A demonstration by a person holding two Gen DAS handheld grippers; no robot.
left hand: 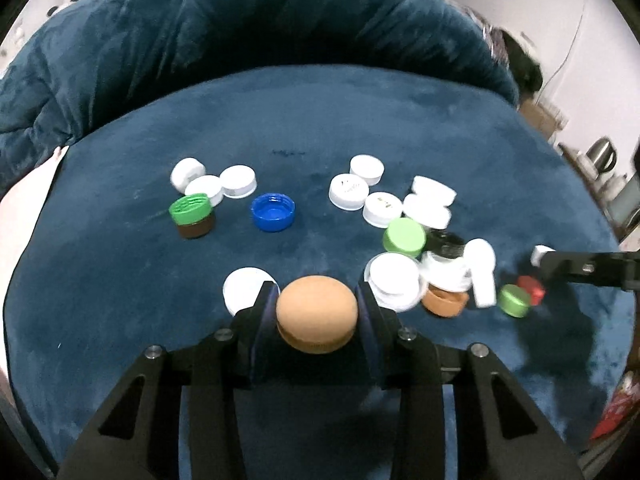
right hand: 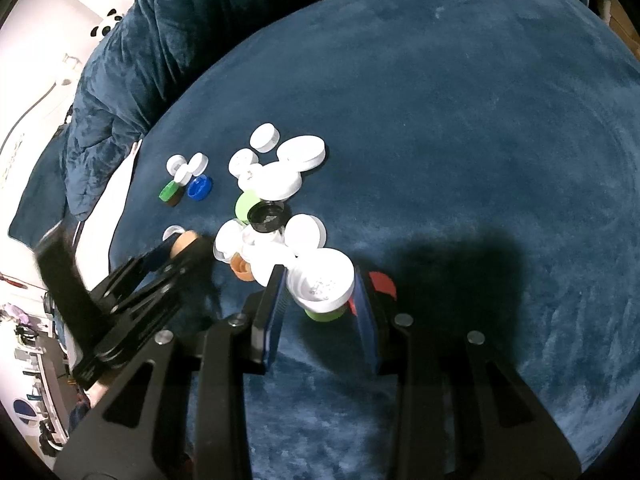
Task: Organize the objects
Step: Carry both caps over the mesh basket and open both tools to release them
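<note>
- Left gripper (left hand: pixel 316 312): clamped on a tan round cap (left hand: pixel 316 314), pads pressed to its two sides, cap lifted clear of the blue velvet cloth (left hand: pixel 320 120).
- Right gripper (right hand: pixel 320 292): closed narrow on a white cap (right hand: pixel 324 280), open side up, with a green cap (right hand: pixel 324 314) showing just beneath it; a red cap (right hand: pixel 382 282) partly hidden behind the right-hand finger.
- Just beyond the left fingers (left hand: pixel 262 304): a flat white lid (left hand: pixel 244 290) on the cloth, partly covered by the left-hand finger.
- Right of the tan cap, in the left wrist view: a crowded heap of white caps (left hand: pixel 396 276), with an orange cap (left hand: pixel 444 300), a second green cap (left hand: pixel 404 238) and a black cap (left hand: pixel 446 242) among them, touching or overlapping.
- Further back on the left: three small white caps (left hand: pixel 212 180) bunched together, a green slotted cap (left hand: pixel 190 208) sitting on a brown one (left hand: pixel 196 230), and a blue cap (left hand: pixel 274 212) just beside, open side up.
- Behind the flat cloth: a bunched blue blanket (left hand: pixel 240 20).
</note>
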